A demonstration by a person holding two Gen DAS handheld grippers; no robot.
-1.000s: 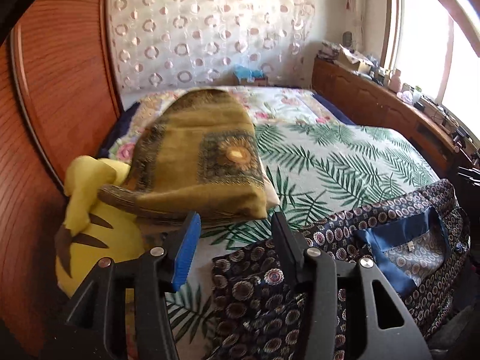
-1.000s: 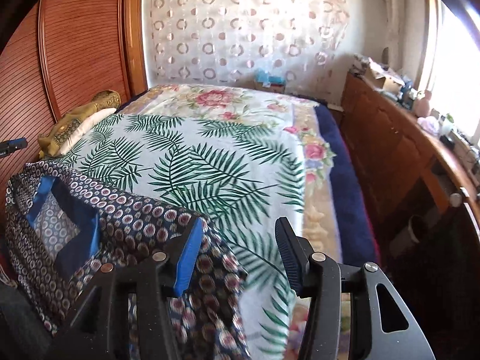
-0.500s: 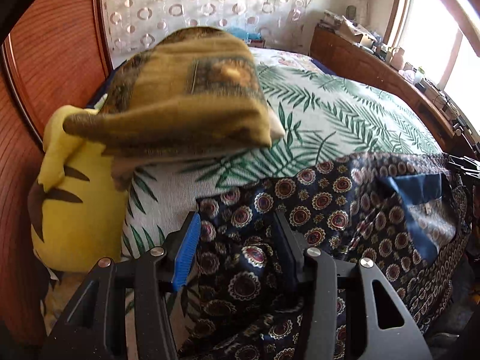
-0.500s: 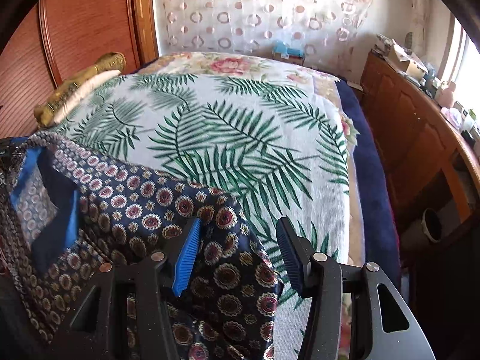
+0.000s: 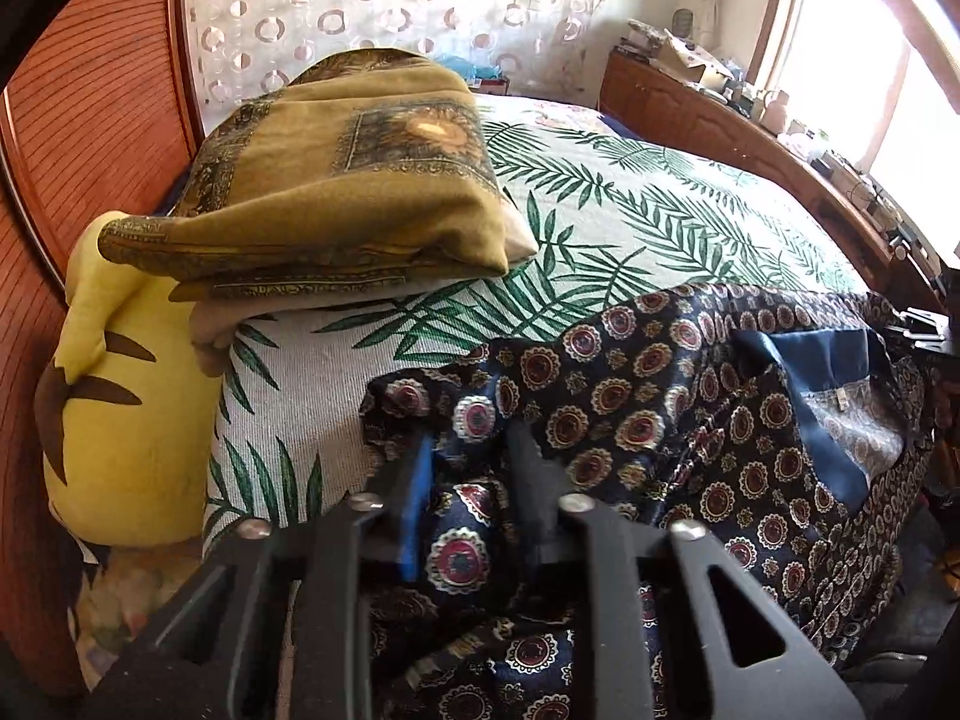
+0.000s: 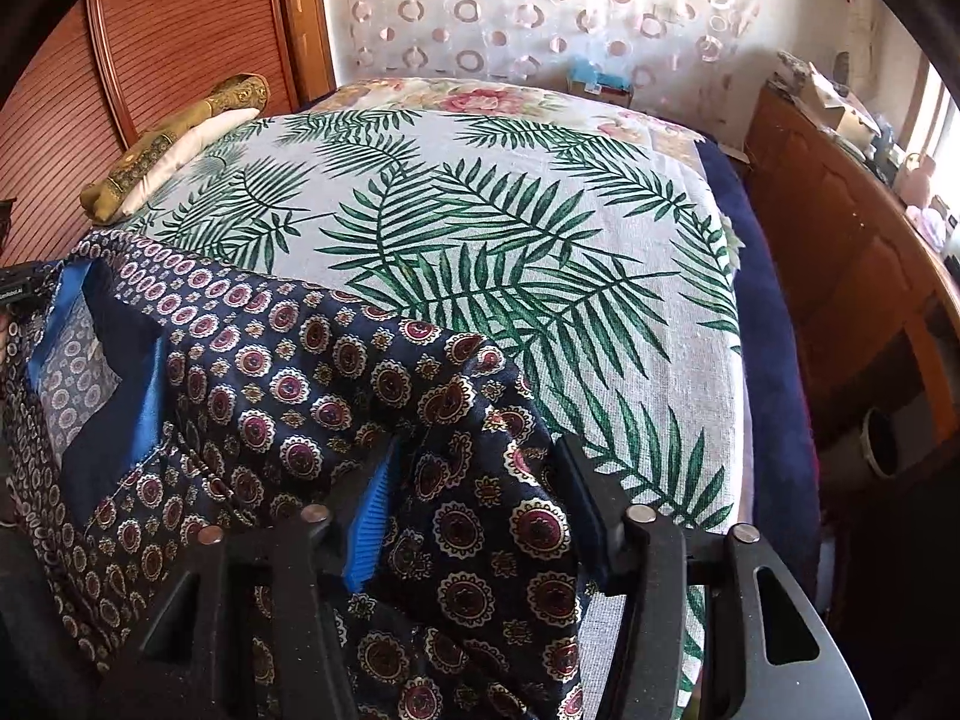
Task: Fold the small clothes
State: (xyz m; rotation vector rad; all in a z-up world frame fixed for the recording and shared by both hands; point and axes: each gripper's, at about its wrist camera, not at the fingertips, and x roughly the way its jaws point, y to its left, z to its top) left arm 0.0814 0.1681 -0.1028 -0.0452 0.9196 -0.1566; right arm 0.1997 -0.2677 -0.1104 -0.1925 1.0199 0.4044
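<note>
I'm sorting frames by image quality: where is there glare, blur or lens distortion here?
Left wrist view: the window is blown out white, the wardrobe door bows from fisheye. Right wrist view: evenly lit, the patterned shirt sharp, bed cover curved, dark vignette in the corners.

At the bottom middle, the left gripper [image 5: 468, 480] has its fingers [image 5: 414, 492] pinched on the dark blue shirt with round flower dots [image 5: 690, 420]. A folded mustard-yellow cloth [image 5: 348, 180] sits upper left on the leaf-print bed cover [image 5: 660, 210], beside a yellow plush toy [image 5: 126, 420].
</note>
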